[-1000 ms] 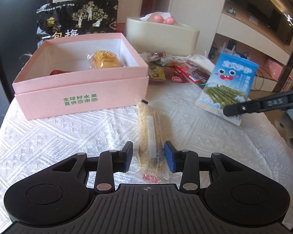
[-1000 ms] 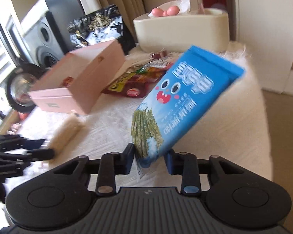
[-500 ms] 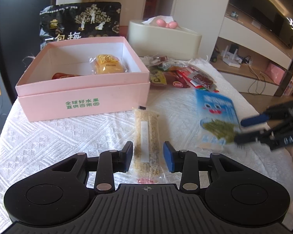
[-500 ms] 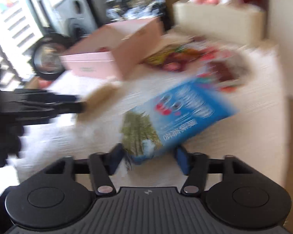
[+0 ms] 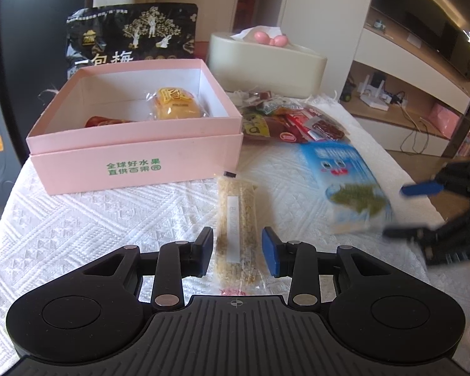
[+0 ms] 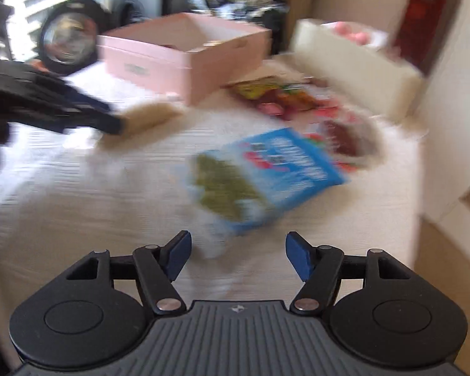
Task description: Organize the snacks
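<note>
Pink cardboard box (image 5: pixel 134 156) sits open on a white tablecloth (image 5: pixel 78 219), a yellow wrapped bun (image 5: pixel 175 105) and a red packet (image 5: pixel 105 121) inside. The left gripper (image 5: pixel 237 250) straddles a long rice bar (image 5: pixel 236 225) lying in front of the box, jaws apart, not clamping it. The right gripper (image 6: pixel 238 255) gapes open just short of a blue snack bag (image 6: pixel 266 177) lying flat near a pile of packets (image 5: pixel 291 122).

left gripper (image 5: pixel 237 250): fingers apart | right gripper (image 6: pixel 238 257): fingers wide apart
</note>
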